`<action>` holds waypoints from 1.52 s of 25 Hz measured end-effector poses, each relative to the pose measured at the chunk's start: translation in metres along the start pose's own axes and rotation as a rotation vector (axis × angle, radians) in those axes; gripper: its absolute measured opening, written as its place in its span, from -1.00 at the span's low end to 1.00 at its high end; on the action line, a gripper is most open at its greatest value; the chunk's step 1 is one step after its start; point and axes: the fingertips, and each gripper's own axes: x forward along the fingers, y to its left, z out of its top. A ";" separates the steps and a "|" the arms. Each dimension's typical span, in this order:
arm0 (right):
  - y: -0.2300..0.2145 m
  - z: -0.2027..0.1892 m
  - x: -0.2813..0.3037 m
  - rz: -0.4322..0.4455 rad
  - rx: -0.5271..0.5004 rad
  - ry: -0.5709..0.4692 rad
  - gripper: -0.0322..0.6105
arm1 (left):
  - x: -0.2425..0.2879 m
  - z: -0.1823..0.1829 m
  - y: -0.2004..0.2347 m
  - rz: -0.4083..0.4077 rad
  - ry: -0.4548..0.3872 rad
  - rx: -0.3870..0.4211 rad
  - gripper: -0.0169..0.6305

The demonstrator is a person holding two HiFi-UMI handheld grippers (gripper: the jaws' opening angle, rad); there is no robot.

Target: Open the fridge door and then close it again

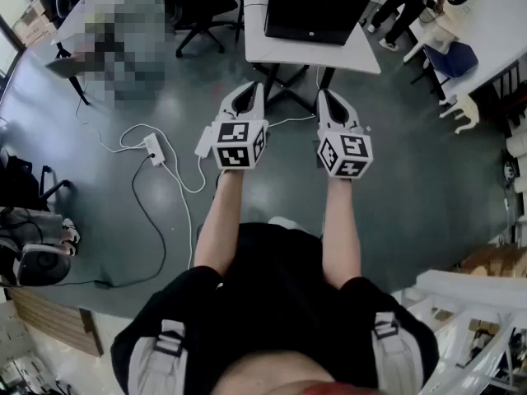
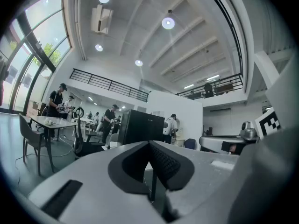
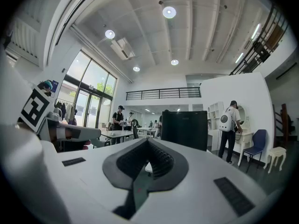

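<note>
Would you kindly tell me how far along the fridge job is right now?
Done: nothing visible; the black fridge on the white table looks shut. In hand: nothing; the left gripper and right gripper are shut, empty, held level short of the table. Left: reach the fridge, open its door, close it again.

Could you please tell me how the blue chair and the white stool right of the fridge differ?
The blue chair has a backrest; the white stool shows none. The blue chair rises higher than the white stool. Its seat is blue, the stool's top white. Both stand unoccupied to the right of the black fridge.
</note>
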 end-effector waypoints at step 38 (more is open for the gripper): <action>-0.116 -0.020 0.050 0.145 0.114 -0.017 -0.91 | 0.107 -0.018 -0.046 0.075 0.059 0.022 -0.95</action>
